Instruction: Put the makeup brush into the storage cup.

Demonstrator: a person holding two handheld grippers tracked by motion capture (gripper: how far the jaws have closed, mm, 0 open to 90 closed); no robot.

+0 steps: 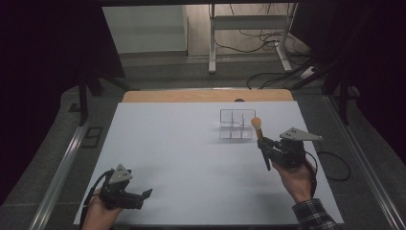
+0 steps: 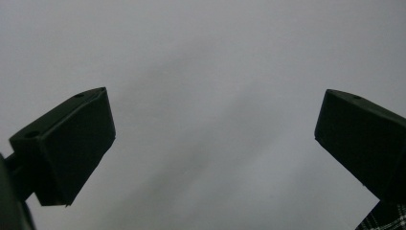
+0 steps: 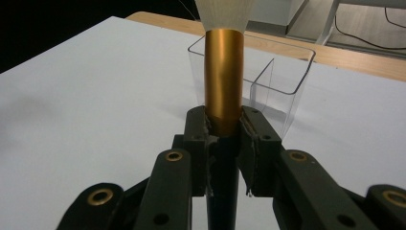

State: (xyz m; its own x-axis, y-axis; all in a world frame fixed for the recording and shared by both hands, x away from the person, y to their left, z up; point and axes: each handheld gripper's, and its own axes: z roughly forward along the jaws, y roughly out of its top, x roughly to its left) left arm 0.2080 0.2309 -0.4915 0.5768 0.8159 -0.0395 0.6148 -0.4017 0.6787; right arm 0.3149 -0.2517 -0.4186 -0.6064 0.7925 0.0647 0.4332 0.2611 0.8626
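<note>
You held the makeup brush [image 1: 261, 139] clamped in the right gripper [image 1: 266, 143], just short of the clear organiser [image 1: 236, 125].

Your right jaws were shut on the brush where its smooth gold ferrule [image 3: 223, 76] met the black handle, bristle head [image 1: 256, 122] up and tilted toward the organiser. It looked light and stiff, but that glossy metal was probably slippery, so the joint was a sensible hold; the pale bristles were soft and best left untouched. The organiser was thin transparent plastic with divided compartments, likely easy to nudge. Your left gripper [image 1: 143, 195] rested open and empty at the near left of the matte white table [image 1: 172, 148].
</note>
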